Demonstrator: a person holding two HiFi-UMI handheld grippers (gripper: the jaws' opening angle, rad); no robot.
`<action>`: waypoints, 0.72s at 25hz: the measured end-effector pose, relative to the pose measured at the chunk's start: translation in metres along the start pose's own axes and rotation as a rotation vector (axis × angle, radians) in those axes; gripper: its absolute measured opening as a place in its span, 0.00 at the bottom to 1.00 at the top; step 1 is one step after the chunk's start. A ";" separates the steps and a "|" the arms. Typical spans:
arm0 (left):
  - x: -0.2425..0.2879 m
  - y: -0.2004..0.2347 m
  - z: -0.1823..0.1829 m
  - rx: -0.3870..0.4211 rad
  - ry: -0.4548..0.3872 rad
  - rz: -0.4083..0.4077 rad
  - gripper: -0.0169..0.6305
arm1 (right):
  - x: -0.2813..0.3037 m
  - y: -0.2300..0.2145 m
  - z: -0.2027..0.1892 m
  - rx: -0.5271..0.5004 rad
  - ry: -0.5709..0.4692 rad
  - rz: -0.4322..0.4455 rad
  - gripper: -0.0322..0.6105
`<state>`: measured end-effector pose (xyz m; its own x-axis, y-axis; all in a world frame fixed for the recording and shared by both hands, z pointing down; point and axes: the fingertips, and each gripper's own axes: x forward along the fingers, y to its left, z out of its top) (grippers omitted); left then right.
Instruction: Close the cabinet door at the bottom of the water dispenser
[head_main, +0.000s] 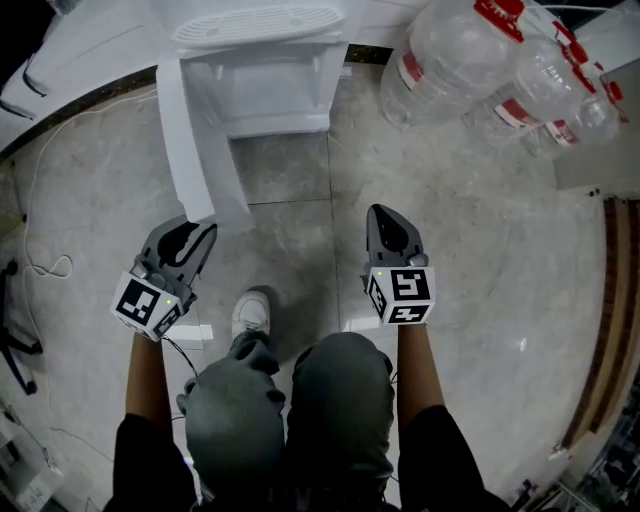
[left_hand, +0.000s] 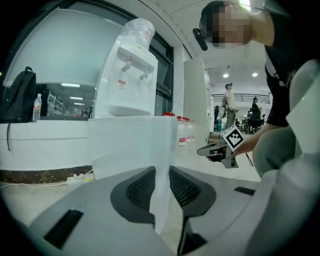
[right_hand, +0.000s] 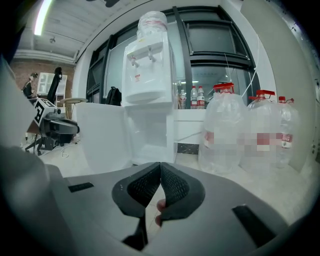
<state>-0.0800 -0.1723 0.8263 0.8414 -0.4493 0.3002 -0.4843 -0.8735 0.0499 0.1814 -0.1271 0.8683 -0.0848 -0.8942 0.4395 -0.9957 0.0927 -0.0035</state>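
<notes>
The white water dispenser (head_main: 262, 40) stands at the far wall, its bottom cabinet (head_main: 275, 95) open. The white cabinet door (head_main: 185, 140) swings out toward me on the left. My left gripper (head_main: 200, 232) is at the door's free edge. In the left gripper view the door (left_hand: 130, 145) fills the gap between the pads, and my left gripper (left_hand: 162, 175) is shut on it. My right gripper (head_main: 383, 215) hovers over the floor to the right of the door, shut with nothing in it. In the right gripper view, my right gripper (right_hand: 160, 170) faces the dispenser (right_hand: 147, 65) and the door (right_hand: 102, 135).
Several large water bottles (head_main: 470, 60) with red caps lie and stand right of the dispenser. A white cable (head_main: 40, 265) trails across the tiled floor at the left. My white shoe (head_main: 250, 315) is between the grippers. People stand far off in the left gripper view.
</notes>
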 end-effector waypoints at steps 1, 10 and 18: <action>0.009 -0.005 0.004 0.000 -0.010 -0.015 0.18 | -0.002 -0.003 0.000 0.003 0.006 -0.006 0.07; 0.093 -0.033 0.027 0.052 -0.024 -0.141 0.16 | -0.011 -0.042 -0.012 0.018 0.029 -0.066 0.07; 0.173 -0.031 0.038 0.092 -0.028 -0.235 0.20 | -0.007 -0.077 -0.022 0.046 0.040 -0.127 0.07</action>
<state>0.0899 -0.2301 0.8401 0.9352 -0.2361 0.2639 -0.2522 -0.9673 0.0282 0.2593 -0.1183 0.8854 0.0429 -0.8791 0.4747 -0.9991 -0.0411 0.0140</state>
